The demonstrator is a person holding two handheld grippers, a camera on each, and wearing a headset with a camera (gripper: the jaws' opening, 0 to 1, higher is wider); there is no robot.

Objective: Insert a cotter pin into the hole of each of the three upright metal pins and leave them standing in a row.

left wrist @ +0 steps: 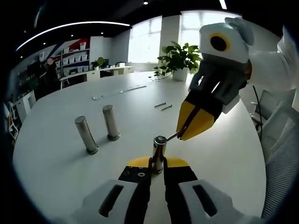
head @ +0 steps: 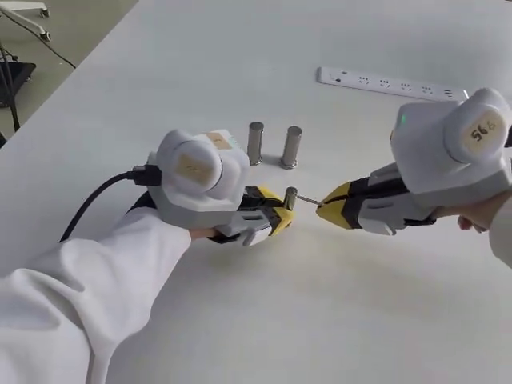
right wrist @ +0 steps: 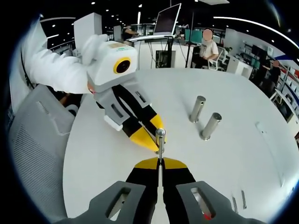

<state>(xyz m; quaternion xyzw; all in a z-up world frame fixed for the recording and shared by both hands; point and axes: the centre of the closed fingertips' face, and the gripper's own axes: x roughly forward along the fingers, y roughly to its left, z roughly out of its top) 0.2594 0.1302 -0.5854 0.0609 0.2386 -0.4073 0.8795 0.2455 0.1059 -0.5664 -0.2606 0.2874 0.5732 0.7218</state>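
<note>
Pin (head: 290, 197) in left tool (left wrist: 158, 164), table (head: 264, 320) seemingly roomy

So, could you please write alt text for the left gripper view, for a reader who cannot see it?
The left tongs clamp an upright metal pin while the right tongs hold a cotter pin at its top end. Two other pins stand to the left on the white table.
</note>
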